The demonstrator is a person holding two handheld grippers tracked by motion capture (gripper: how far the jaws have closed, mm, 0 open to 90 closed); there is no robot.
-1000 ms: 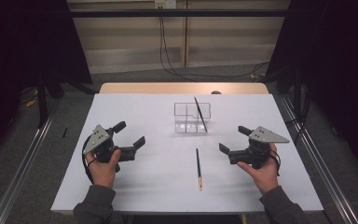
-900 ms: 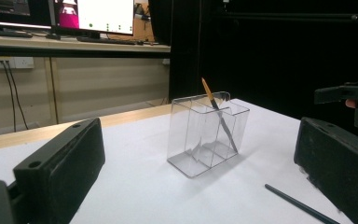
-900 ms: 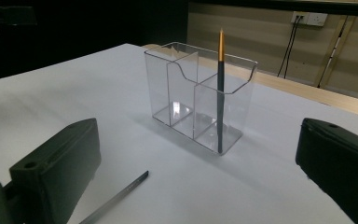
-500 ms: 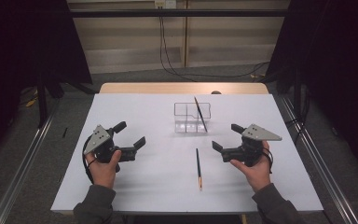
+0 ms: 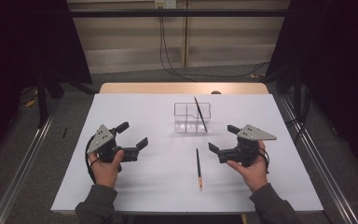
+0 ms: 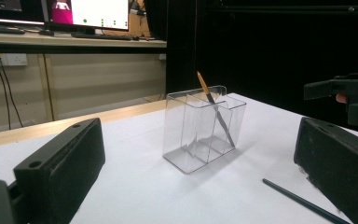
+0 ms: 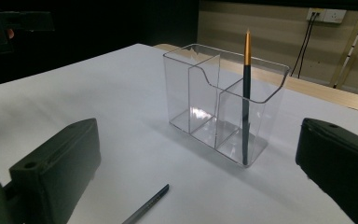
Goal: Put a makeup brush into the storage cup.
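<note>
From the high view, a clear organizer (image 5: 192,118) stands on the white table (image 5: 135,112), toward its far middle. One pencil (image 5: 200,113) leans inside the organizer's right-hand compartment, tip end up. A second pencil (image 5: 198,168) lies flat on the table nearer the person than the organizer, well apart from it. The left gripper (image 5: 131,137) sits to the left of the organizer and nearer the person, its fingers spread wide and holding nothing. The right gripper (image 5: 222,139) is to the right of the organizer and nearer the person, just beside the lying pencil but not touching it; its fingers are also spread wide and empty.

In the left gripper view, the organizer (image 6: 200,128) stands between the two wide-set fingers (image 6: 60,168), farther off. The leaning pencil (image 6: 216,113) rests in its far compartment. The lying pencil (image 6: 303,202) shows on the table to the organizer's lower right.

In the right gripper view, the organizer (image 7: 214,100) again stands between the wide fingers (image 7: 58,165), with the pencil (image 7: 246,98) nearly upright in its right compartment. One end of the lying pencil (image 7: 149,203) shows below the organizer.
</note>
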